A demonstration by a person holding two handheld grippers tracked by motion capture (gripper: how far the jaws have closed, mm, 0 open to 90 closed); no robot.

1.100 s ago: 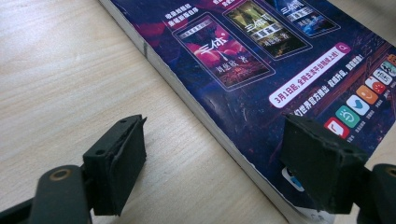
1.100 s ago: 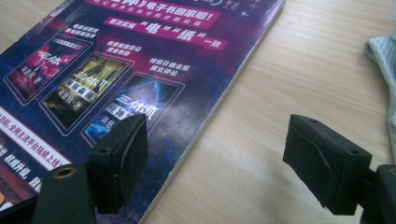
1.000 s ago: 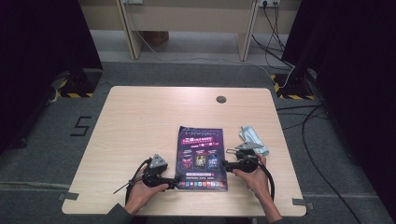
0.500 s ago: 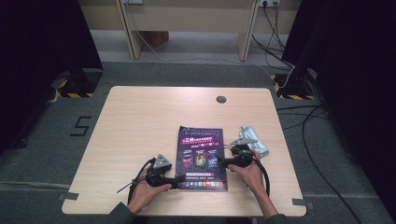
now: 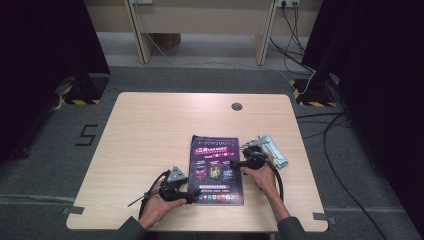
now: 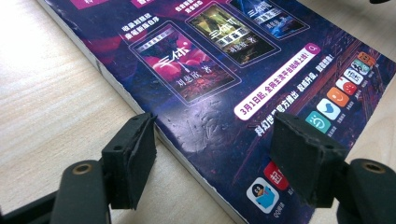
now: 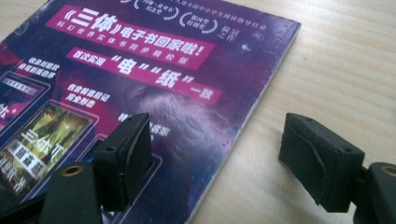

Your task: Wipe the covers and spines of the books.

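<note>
A thin book with a purple printed cover lies flat near the table's front edge. My left gripper is at its near left corner. In the left gripper view the jaws straddle the book's left edge, one over bare wood, one over the cover. They have just been closing, and no pad presses on the book. My right gripper is at the book's right side. In the right gripper view its jaws stand open across the book's right edge.
A pale blue-white packet lies on the table just right of the right hand. A round cable hole is at the far side. Cables run over the floor to the right.
My right gripper has moved left, away from the packet and onto the book's right edge. The left hand has stayed at the book's near left corner.
</note>
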